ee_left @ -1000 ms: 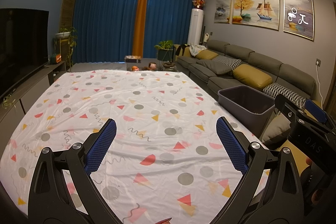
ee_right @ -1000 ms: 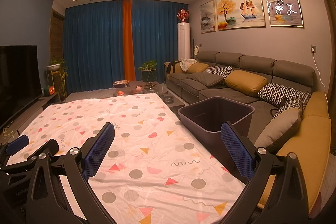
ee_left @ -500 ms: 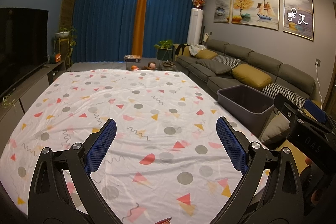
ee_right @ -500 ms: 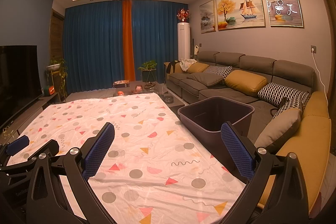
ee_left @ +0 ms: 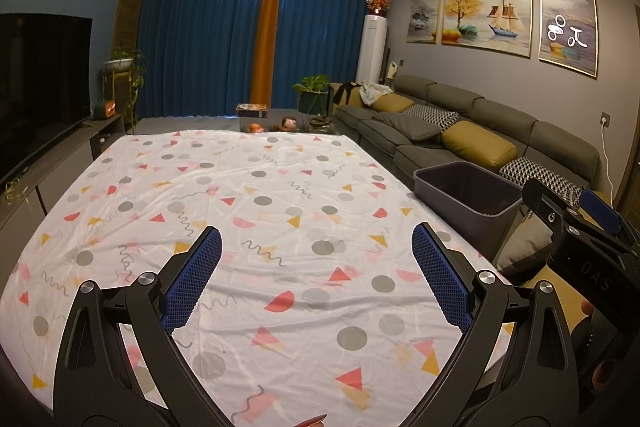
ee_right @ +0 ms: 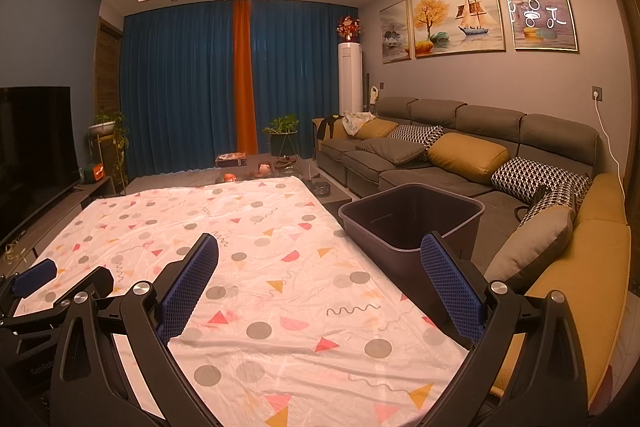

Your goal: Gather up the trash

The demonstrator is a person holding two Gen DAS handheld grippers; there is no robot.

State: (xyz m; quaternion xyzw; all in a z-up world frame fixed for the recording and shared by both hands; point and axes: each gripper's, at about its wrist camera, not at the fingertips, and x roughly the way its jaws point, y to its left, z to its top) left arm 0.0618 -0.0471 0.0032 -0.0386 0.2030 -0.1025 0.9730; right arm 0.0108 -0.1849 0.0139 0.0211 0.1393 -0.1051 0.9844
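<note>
Hovering over the counter (ee_left: 256, 187) with its spotted white cloth, both tools empty. Left gripper (ee_left: 316, 277) with jaws wide open, nothing between the blue pads (ee_left: 192, 281). Right gripper (ee_right: 320, 287) just the same, jaws wide open, holding nothing.

No trash to see anywhere on the cloth in either view. Just dots, triangles and squiggles printed on it. One small red thing (ee_left: 310, 420) peeking in at the very bottom edge of the left view, too cut off to name. Could be trash, could be part of the tool. Cannot tell.

Things that could go wrong from here:
- Grabbing at a printed shape by mistake, since flat bits of trash would look a lot like the pattern.
- Pinching the loose cloth and dragging it, because of the wrinkles and nothing pinning it down.
- Bumping the two tools together, because of how near to each other they sit.
- Knocking the bin (ee_right: 412, 223) with the right jaws, because of how close it sits to the right pad.

Bin: dark grey, open on top, tucked just beside the right edge of the counter, between it and the sofa (ee_right: 460, 147). Inside, mostly dark bare walls in the right view. In the left view, a few tiny specks low down by the far wall, too small to name. Probably most of the trash already in there, or none laid out yet.
</note>
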